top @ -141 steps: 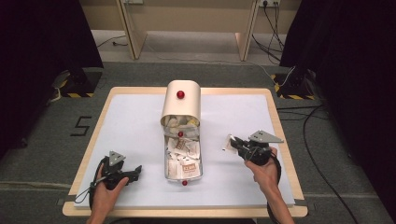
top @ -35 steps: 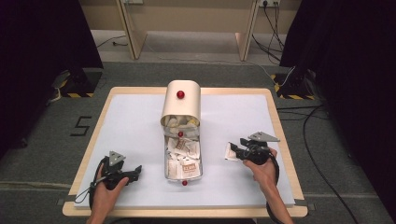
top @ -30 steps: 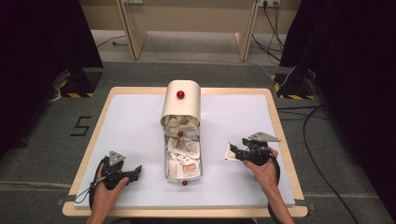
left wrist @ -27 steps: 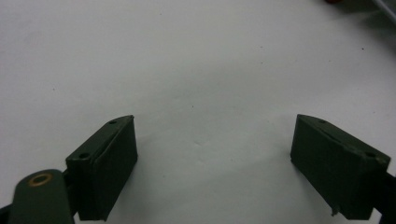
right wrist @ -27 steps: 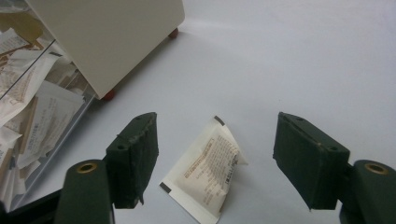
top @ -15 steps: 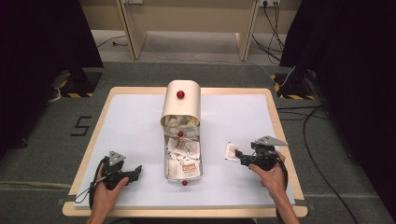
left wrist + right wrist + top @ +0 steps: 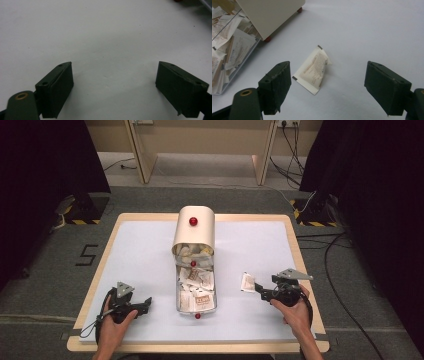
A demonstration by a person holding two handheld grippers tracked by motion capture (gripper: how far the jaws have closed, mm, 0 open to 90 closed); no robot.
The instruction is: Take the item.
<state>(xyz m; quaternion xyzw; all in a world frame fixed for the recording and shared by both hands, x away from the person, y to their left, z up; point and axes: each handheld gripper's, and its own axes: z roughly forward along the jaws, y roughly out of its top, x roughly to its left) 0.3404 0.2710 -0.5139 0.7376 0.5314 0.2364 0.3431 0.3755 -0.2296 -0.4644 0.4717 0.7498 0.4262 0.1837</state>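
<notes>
Right tongs [image 7: 327,85] wide; crumpled white sachet [image 7: 312,68] w/ print

Packet [image 7: 311,68] print too blurred to read; drawer [image 7: 227,82] cut off at left edge.

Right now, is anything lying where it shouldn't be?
Yes. One packet lies alone on the white table, just ahead of the right hand-held gripper. The other packets sit in the clear box.

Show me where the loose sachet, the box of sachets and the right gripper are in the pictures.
loose sachet [image 7: 312,70]: right gripper view, middle of its printed face.
box of sachets [image 7: 194,229]: high view, cream lid beside the red knob.
right gripper [image 7: 259,289]: high view, between its open jaws.
</notes>
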